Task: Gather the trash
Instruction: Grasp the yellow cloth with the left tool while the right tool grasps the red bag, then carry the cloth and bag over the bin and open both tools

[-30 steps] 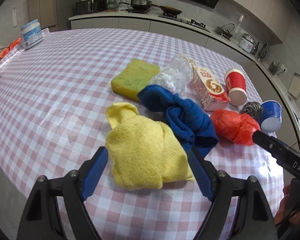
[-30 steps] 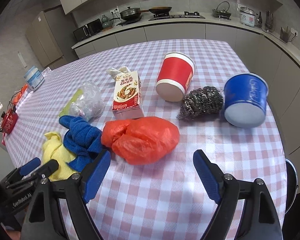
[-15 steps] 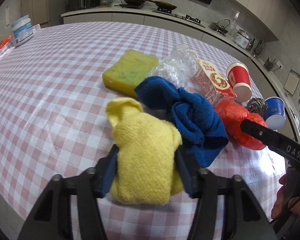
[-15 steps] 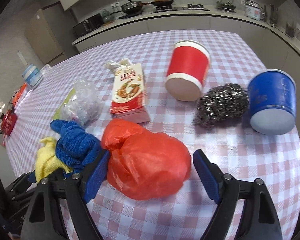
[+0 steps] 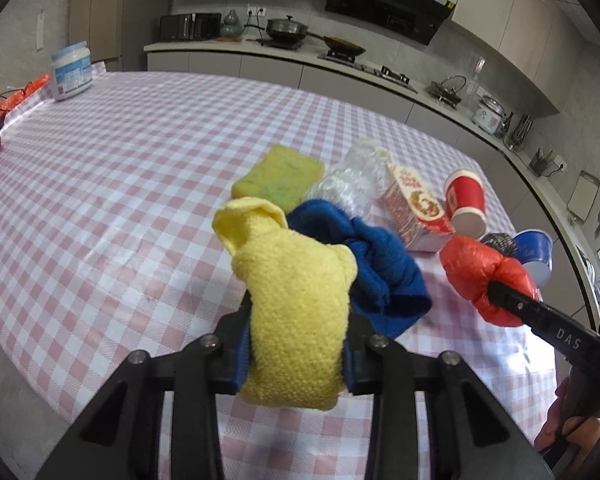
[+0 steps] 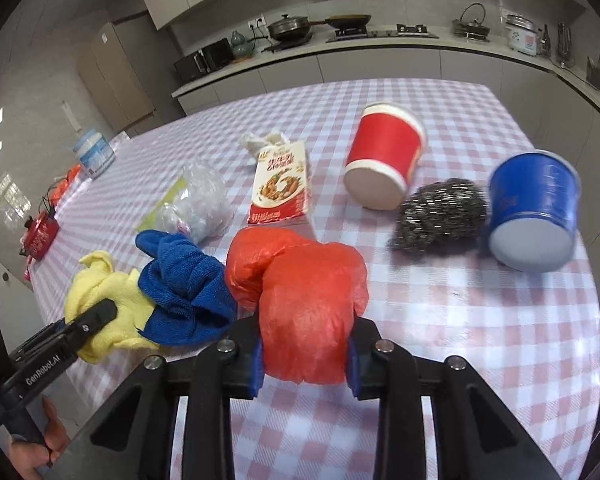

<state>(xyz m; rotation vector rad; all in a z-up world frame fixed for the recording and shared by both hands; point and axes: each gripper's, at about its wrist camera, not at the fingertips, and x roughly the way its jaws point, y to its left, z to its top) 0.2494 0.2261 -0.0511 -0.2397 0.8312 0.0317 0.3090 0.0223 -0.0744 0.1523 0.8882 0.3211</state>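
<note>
Both grippers closed since 1 second ago. Left gripper (image 5: 298, 354) fingers pinch the yellow cloth (image 5: 296, 304); right gripper (image 6: 305, 364) fingers pinch the red bag (image 6: 304, 312).

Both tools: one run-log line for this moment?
left tool: shut on yellow cloth | right tool: shut on red plastic bag | table: others remain

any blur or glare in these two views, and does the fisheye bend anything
Left wrist: sharp, faint sheen on the tablecloth, counter edge bows. Right wrist: motion blur smears the blue cup and steel wool, the red bag in the right hand-held gripper stays crisp, window glare at left.
</note>
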